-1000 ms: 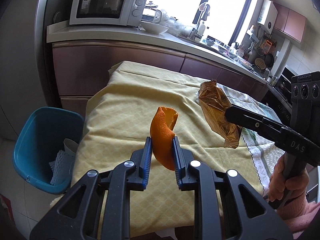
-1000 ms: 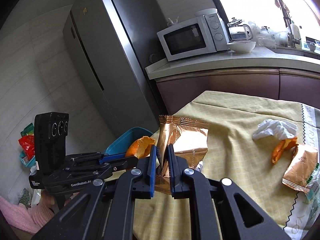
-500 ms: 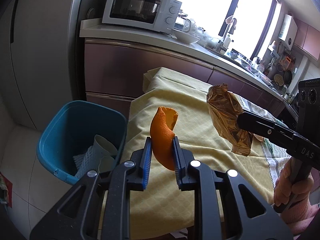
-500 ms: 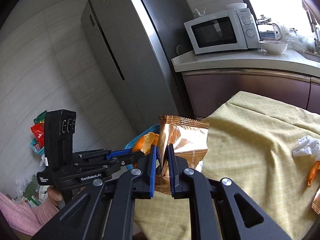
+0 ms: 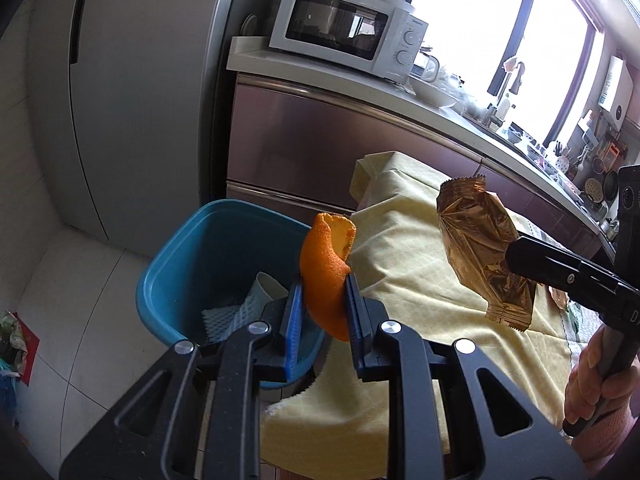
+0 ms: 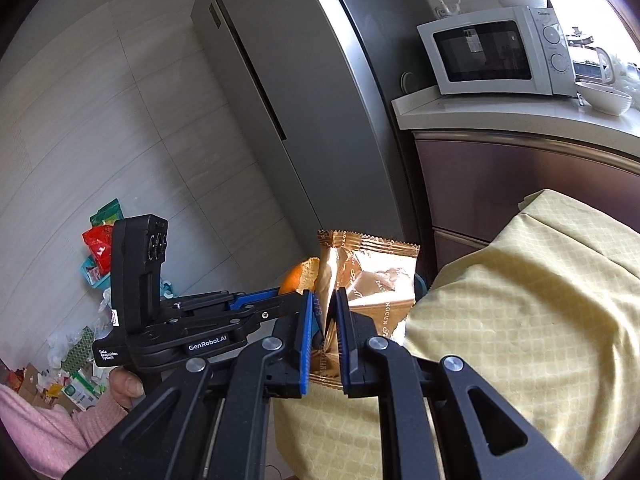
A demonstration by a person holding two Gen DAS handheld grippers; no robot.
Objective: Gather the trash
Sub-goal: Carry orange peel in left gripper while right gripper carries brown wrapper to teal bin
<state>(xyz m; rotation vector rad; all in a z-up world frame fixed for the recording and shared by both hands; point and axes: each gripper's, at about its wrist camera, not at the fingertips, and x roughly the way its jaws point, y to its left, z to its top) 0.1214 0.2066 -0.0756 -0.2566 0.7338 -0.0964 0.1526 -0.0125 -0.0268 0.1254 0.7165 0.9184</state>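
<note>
The left hand-held gripper (image 5: 322,300) is clamped on a curled orange peel (image 5: 326,264), which hangs just past the near corner of the desk (image 5: 420,264), over the near rim of the blue bin (image 5: 208,240) on the floor. The right hand-held gripper (image 6: 324,320) is pinched narrow on a gold foil wrapper (image 6: 368,276), held in the air off the desk's corner.

To do the drop well, each piece should be carried clear over the bin's mouth before its jaws part. The peel looks nearly placed. The wrapper is light and may flutter, so it should be let go low and inside the rim.

From the right wrist only a sliver of the bin shows, behind the wrapper. In the left wrist view, the black fingers cover the bin's near wall, and its contents read only as 2 pale, crumpled things.
</note>
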